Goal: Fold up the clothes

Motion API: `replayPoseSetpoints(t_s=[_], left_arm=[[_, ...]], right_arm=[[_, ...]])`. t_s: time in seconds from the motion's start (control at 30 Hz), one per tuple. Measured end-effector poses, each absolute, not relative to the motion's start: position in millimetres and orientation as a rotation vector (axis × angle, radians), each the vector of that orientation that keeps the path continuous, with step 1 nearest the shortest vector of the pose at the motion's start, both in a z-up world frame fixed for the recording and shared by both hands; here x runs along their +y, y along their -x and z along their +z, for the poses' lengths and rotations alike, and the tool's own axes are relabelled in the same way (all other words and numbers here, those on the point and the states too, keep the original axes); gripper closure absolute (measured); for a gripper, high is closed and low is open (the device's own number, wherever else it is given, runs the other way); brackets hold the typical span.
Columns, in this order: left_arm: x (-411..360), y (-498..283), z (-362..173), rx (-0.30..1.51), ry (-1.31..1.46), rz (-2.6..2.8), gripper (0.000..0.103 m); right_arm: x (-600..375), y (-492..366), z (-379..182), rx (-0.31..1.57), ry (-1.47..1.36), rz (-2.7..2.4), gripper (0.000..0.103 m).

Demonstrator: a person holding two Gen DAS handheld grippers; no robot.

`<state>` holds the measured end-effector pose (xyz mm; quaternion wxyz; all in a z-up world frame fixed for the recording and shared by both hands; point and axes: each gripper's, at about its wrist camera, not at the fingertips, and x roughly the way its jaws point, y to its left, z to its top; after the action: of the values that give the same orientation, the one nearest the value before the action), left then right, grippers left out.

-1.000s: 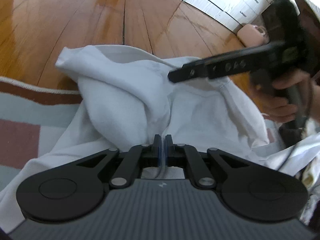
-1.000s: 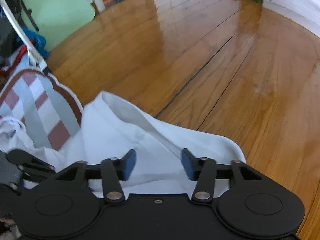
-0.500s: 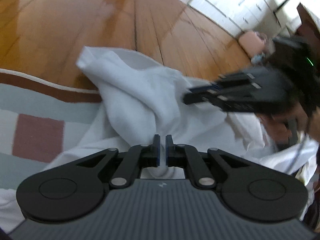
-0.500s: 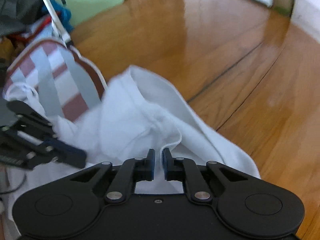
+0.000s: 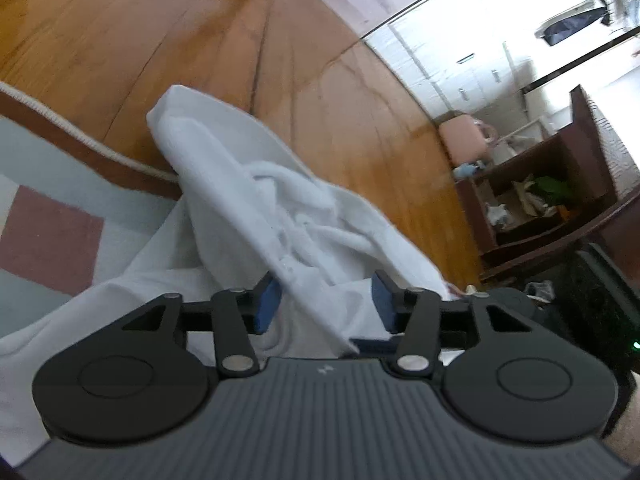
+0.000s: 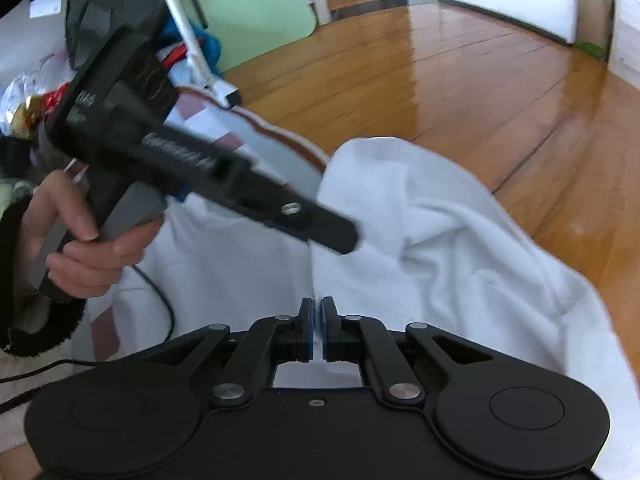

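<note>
A: We note a wood floor (image 5: 120, 32) and a striped rug (image 5: 48, 216) at 9 o'clock.

B: We see a crumpled white garment (image 6: 440, 232) straddling both. Right gripper (image 6: 318, 320) pinches its fold; left gripper (image 5: 324, 300) jaws are opening around cloth.

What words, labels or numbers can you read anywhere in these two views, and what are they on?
None can be read.
Left gripper: pale lettering along its side, motion-blurred, unreadable.
Left gripper, upper body: small pale marks, too blurred to make out.
Left gripper's housing: a small logo mark, not text.
</note>
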<state>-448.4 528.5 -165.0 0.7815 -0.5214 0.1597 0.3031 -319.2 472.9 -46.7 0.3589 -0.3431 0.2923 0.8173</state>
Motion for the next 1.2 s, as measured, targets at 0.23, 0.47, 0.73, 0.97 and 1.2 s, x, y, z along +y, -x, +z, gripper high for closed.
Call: replayPoseSetpoints(t_s=[0.23, 0.47, 0.73, 0.97, 1.2], left_arm=[[530, 433, -173, 0.437, 1.061, 0.777, 0.064], [527, 446, -156, 0.504, 0.935, 0.942, 0.098], [523, 446, -148, 0.588, 0.805, 1.026, 0.098], [520, 452, -143, 0.598, 0.77, 1.032, 0.098], [518, 474, -124, 0.548, 0.725, 1.114, 0.098]], right_arm=[[479, 322, -46, 0.775, 0.872, 2.108, 0.098], [496, 275, -27, 0.727, 0.883, 1.964, 0.061], [546, 221, -40, 0.629, 0.982, 1.602, 0.061], [560, 237, -77, 0.593, 1.095, 1.534, 0.045], [558, 205, -42, 0.496, 0.98, 1.361, 0.097]])
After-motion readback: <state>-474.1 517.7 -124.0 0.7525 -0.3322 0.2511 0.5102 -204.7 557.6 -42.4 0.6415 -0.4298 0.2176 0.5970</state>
